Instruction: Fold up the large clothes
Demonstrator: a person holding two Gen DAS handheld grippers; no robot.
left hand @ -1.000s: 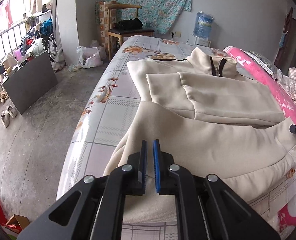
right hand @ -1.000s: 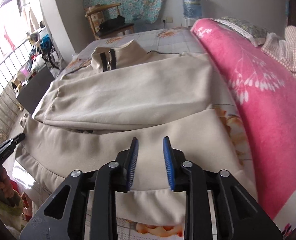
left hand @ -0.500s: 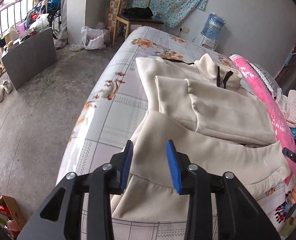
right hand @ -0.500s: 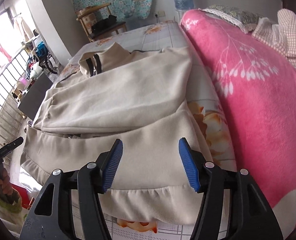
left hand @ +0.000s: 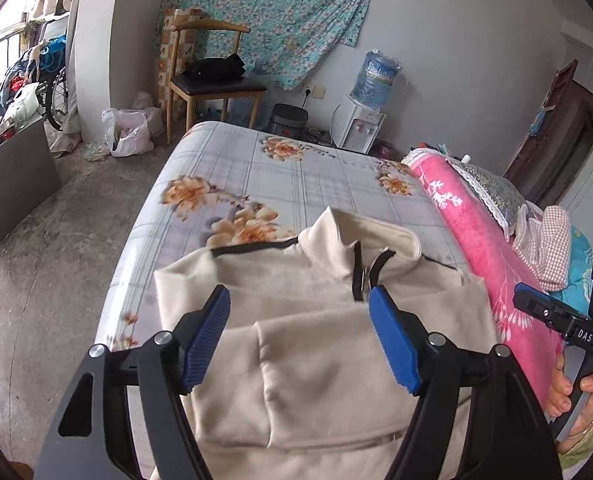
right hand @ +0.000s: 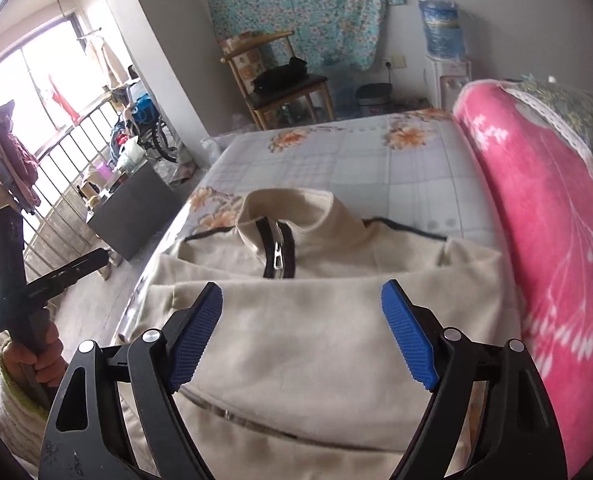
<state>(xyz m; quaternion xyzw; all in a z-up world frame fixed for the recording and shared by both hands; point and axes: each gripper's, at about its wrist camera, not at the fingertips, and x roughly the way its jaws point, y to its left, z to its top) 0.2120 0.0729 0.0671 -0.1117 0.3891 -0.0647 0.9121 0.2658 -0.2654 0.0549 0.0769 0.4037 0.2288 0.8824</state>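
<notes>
A cream zip-neck sweatshirt (left hand: pixel 316 344) lies on the bed, sleeves folded across its front, collar and dark zip at the far end; it also shows in the right wrist view (right hand: pixel 316 340). My left gripper (left hand: pixel 300 336) is open and empty, raised above the garment's middle. My right gripper (right hand: pixel 302 332) is open and empty, also raised above the garment. The right gripper shows at the right edge of the left wrist view (left hand: pixel 556 316); the left gripper shows at the left of the right wrist view (right hand: pixel 48 280).
The bed's grey floral sheet (left hand: pixel 280 176) extends beyond the collar. A rolled pink blanket (right hand: pixel 556 240) and pillows line the bed's right side. A wooden chair (left hand: pixel 212 80), water dispenser (left hand: pixel 366 120) and a dark panel (left hand: pixel 12 176) stand on the floor.
Both grippers let go of the garment's hem, opened wide and lifted up and forward. The views now look toward the collar and the far wall.
</notes>
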